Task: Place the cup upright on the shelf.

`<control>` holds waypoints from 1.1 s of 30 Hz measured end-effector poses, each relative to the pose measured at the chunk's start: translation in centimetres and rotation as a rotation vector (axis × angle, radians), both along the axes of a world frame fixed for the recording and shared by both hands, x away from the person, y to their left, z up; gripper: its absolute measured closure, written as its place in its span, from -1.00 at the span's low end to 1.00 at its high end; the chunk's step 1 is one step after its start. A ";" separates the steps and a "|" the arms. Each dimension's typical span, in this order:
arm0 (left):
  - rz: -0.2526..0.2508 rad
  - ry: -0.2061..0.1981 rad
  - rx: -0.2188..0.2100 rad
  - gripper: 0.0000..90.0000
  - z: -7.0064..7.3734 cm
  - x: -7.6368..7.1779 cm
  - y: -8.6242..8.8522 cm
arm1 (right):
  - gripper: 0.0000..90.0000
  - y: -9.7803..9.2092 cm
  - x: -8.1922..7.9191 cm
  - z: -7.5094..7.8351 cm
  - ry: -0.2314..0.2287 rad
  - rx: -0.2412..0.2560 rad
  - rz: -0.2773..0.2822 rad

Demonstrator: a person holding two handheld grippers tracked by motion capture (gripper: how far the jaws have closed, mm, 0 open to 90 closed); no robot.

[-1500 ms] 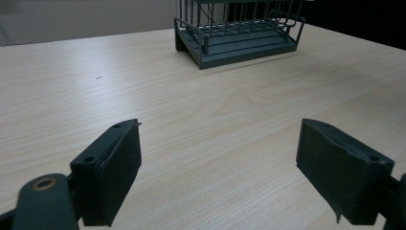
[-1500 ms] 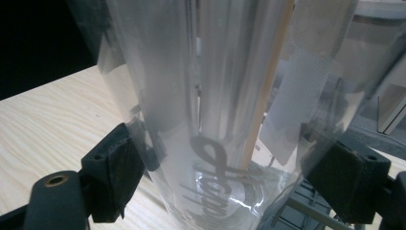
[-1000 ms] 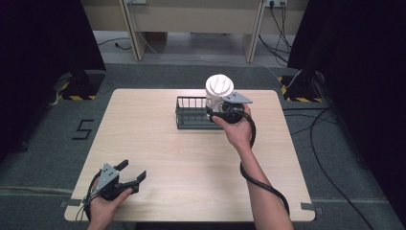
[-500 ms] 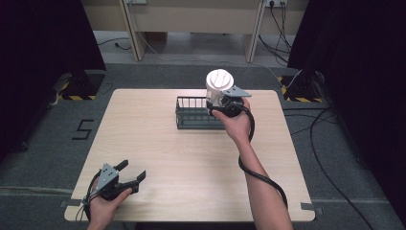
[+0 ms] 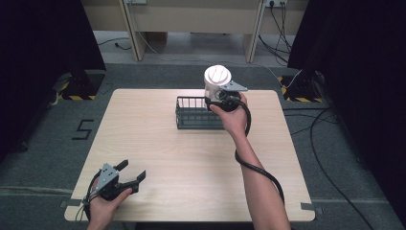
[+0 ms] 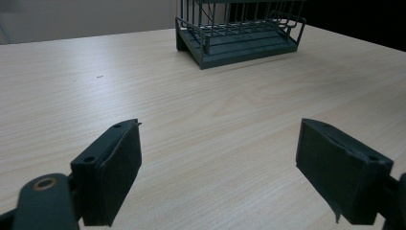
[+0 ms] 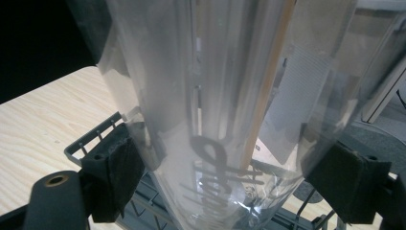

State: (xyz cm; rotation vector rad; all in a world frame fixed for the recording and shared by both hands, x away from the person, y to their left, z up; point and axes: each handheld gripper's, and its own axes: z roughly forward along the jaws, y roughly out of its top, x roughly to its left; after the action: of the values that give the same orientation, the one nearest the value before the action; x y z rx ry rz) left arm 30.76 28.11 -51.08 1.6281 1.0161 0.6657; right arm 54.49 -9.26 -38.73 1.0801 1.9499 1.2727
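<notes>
Clear cup [image 7: 225,110] lifted higher, rack [image 5: 198,114] unmoved

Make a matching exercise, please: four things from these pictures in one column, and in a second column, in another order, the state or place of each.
Things:
1. cup
2. rack
3. left gripper
4. right gripper

States or places:
A. open, low at the table's near edge
B. held above the rack
C. shut on the cup
D. stands on the table's far side

Pairs: 1-B, 2-D, 3-A, 4-C
</notes>
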 end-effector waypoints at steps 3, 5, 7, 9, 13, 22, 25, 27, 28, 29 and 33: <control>-0.001 0.000 -0.001 -0.66 0.0 0.0 0.0 | -0.58 0.2 0.3 -0.1 0.006 0.003 -0.004; -0.002 -0.001 0.000 -0.66 0.0 0.0 0.0 | -0.58 0.2 0.4 -0.1 0.010 0.002 -0.005; -0.003 -0.001 -0.002 -0.66 0.0 0.0 -0.1 | -0.58 0.2 0.6 -0.1 0.009 0.001 -0.010; -0.003 -0.001 -0.001 -0.66 0.0 0.0 -0.1 | -0.58 0.2 0.8 -0.2 0.012 0.008 -0.014; -0.003 -0.001 -0.002 -0.66 0.0 0.0 -0.1 | -0.58 0.3 1.2 -0.2 0.018 0.007 -0.020; -0.004 -0.001 -0.004 -0.66 0.0 0.0 -0.1 | -0.58 0.9 1.5 -0.8 0.032 0.006 -0.019; -0.006 -0.001 -0.003 -0.66 0.0 0.0 -0.1 | -0.58 1.1 1.6 -0.9 0.035 0.005 -0.018; -0.006 -0.002 -0.003 -0.66 0.0 0.0 -0.1 | -0.58 1.3 1.8 -1.2 0.043 0.004 -0.025; -0.006 -0.001 -0.003 -0.66 0.0 0.0 -0.1 | -0.58 1.3 1.9 -1.4 0.047 0.005 -0.028; -0.006 -0.001 -0.003 -0.66 0.0 0.0 -0.1 | -0.58 1.3 1.9 -1.4 0.047 0.005 -0.028; -0.007 -0.001 -0.001 -0.66 0.0 0.0 -0.1 | -0.58 1.4 2.1 -1.9 0.058 -0.003 -0.040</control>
State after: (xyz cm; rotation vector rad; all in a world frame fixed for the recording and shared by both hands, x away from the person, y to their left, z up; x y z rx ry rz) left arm 30.77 27.97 -51.04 1.6291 1.0094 0.6609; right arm 56.64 -7.83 -40.66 1.1600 1.9622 1.2298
